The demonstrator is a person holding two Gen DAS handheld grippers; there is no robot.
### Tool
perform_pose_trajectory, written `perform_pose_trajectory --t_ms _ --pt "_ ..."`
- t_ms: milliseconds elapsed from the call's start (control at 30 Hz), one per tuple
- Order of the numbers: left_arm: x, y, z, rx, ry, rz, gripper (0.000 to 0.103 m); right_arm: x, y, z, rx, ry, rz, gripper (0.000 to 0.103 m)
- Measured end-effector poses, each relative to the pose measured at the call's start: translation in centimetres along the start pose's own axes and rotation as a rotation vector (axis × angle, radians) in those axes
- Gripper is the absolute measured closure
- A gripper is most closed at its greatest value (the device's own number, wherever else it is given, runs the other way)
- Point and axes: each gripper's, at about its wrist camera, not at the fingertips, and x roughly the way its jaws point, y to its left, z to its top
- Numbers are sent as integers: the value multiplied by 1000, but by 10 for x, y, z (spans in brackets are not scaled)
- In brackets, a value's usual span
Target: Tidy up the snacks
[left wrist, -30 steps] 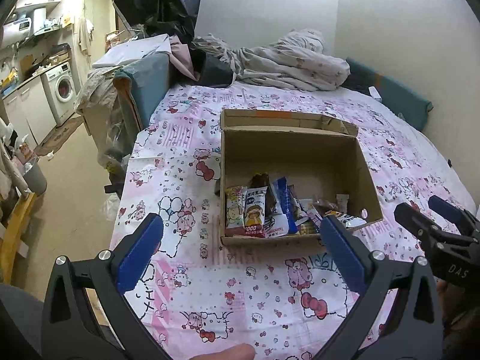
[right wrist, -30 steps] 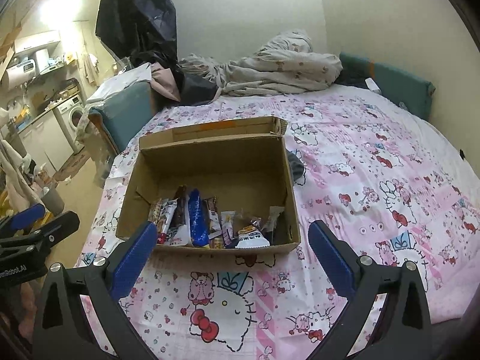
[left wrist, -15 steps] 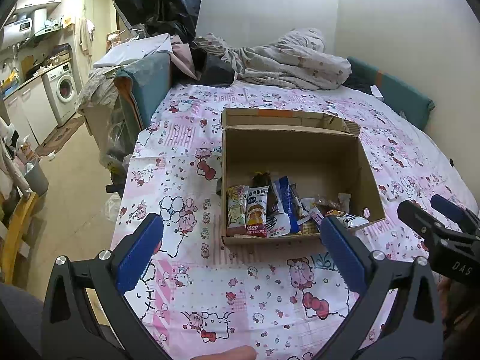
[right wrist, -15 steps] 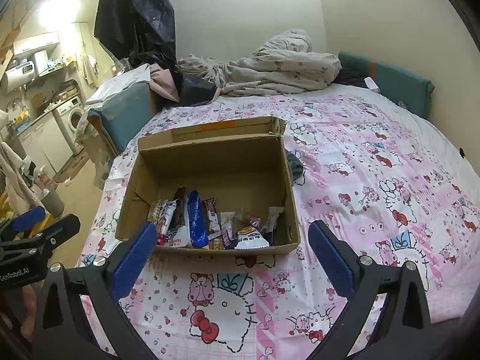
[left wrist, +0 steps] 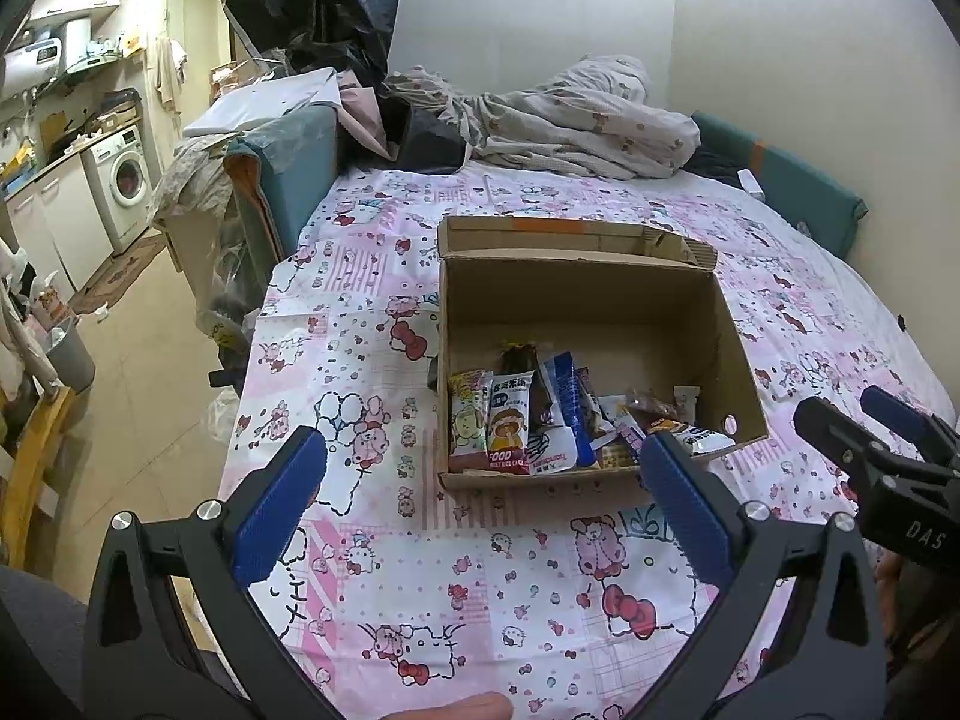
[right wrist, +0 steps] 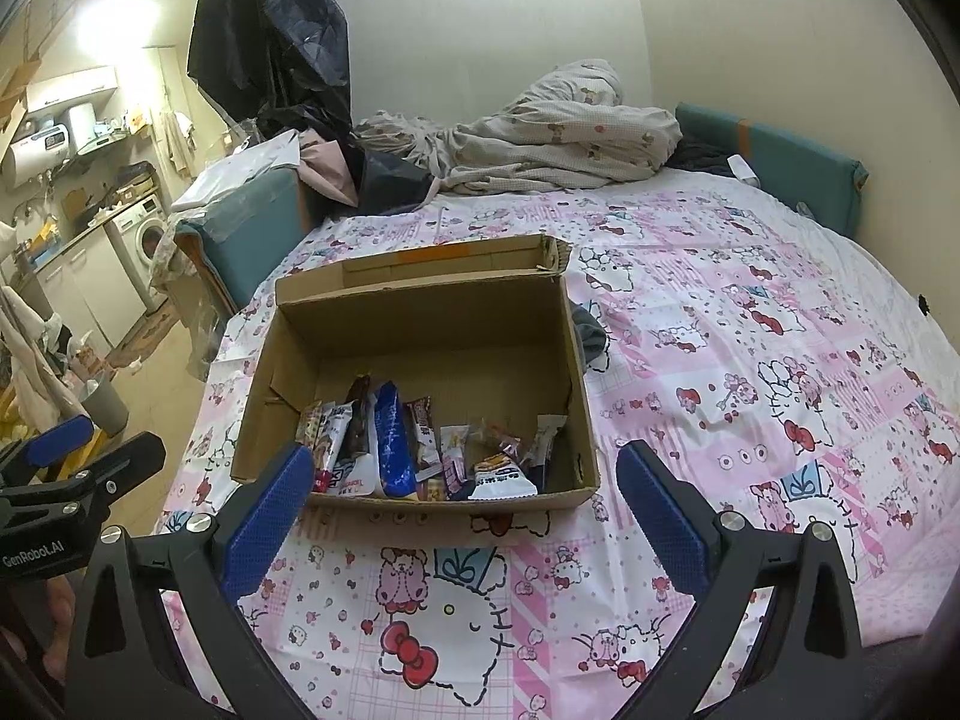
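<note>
Right gripper [right wrist: 462, 504] above near edge of bed [right wrist: 750, 324], jaws wide apart, nothing between blue pads [right wrist: 264, 525]. Open cardboard box [right wrist: 414, 324] on pink cartoon bedsheet, toward bed's left edge. Snack packets [right wrist: 420, 450] bunched against box's near wall; blue packet [right wrist: 393, 441] upright among them. Left gripper [right wrist: 78, 450] at left, beside box, empty. Crumpled duvet [right wrist: 540, 138] at far edge.

Both grippers are showing black Y-shaped frames with triangular cut-outs and silver screw heads at the finger joints. The left gripper [left wrist: 483, 498] is wearing blue textured pads [left wrist: 684, 507] on its fingers, and the right gripper [right wrist: 465, 516] is wearing the same. White lettering is reading "GenRobot.AI" on the left body and "DAS" on the right. A bare fingertip [left wrist: 456, 708] is peeking in below.
</note>
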Motion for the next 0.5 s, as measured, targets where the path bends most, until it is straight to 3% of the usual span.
perform_pose_trajectory --t_ms 500 --pt "-1 2 1 -11 -7 1 0 1 1 -1 -3 3 8 0"
